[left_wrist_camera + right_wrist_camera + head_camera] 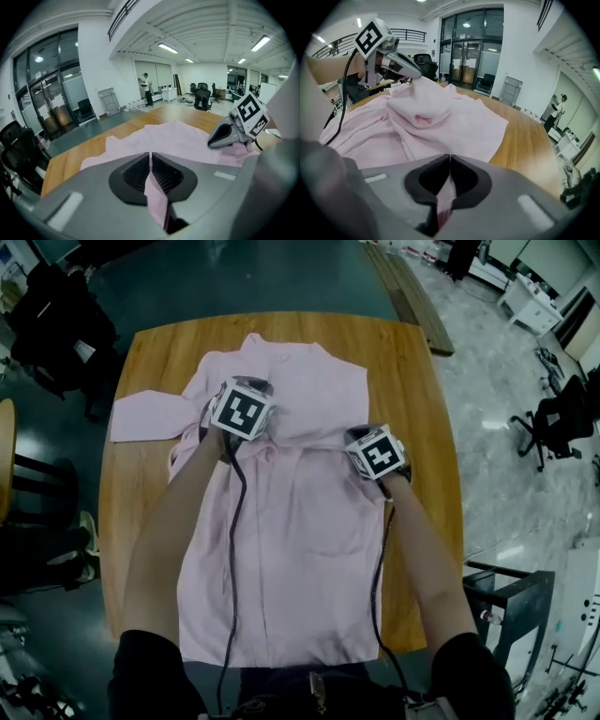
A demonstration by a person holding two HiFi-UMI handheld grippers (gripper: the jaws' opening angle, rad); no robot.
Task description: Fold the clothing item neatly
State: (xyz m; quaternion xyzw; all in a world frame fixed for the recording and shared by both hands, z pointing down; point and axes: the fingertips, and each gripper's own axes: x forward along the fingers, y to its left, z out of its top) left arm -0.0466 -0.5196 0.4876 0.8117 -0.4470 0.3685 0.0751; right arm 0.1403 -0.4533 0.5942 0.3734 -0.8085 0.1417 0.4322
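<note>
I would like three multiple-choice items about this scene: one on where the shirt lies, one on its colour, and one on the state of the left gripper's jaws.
1. The shirt lies on: A the floor; B the wooden table; C a chair.
2. The shirt's colour is: A blue; B green; C pink.
3. The left gripper is: A shut on shirt fabric; B wide open and empty; C shut on a cable.
Answers: 1 B, the head view shows it spread over the tabletop; 2 C, every view shows pale pink cloth; 3 A, the left gripper view shows the jaws together with a pink fold pinched between them.
</note>
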